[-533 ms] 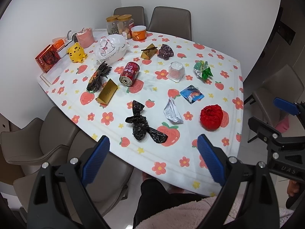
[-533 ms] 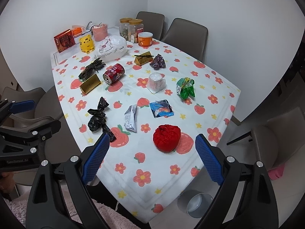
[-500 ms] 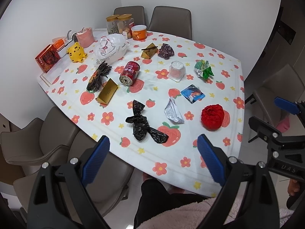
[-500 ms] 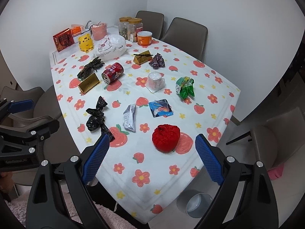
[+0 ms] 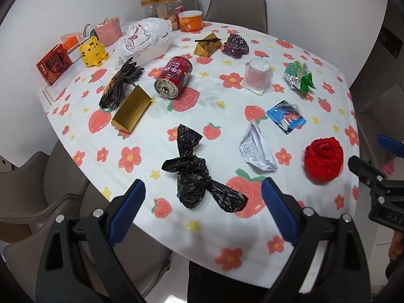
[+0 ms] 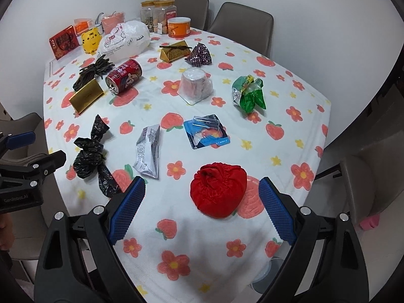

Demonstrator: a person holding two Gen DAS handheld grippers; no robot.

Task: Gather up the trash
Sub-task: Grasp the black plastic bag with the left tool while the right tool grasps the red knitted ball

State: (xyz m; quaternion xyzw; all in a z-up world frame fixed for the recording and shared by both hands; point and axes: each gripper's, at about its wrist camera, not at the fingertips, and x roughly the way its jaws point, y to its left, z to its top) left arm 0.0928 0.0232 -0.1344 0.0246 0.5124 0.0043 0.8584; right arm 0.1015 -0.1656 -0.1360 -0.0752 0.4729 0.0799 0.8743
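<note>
I had eased both claws closer over half a second — left gripper (image 5: 202,202) spread above the black bag (image 5: 195,176), right gripper (image 6: 202,199) spread before the red bundle (image 6: 218,189). Nothing was gathered yet; all the trash lay on the table (image 6: 290,80).

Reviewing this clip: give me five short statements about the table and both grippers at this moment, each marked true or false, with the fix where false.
1. The red can lies on its side. True.
2. The left gripper is shut on the black plastic bag. False: its jaws stand wide apart and the bag lies on the tablecloth, ungripped.
3. The red crumpled bundle sits in front of the right gripper, between its open fingers in the right wrist view. True.
4. The green wrapper is inside the white plastic bag. False: it lies by itself, far from that bag.
5. The right gripper holds the blue blister pack. False: it holds nothing.
</note>
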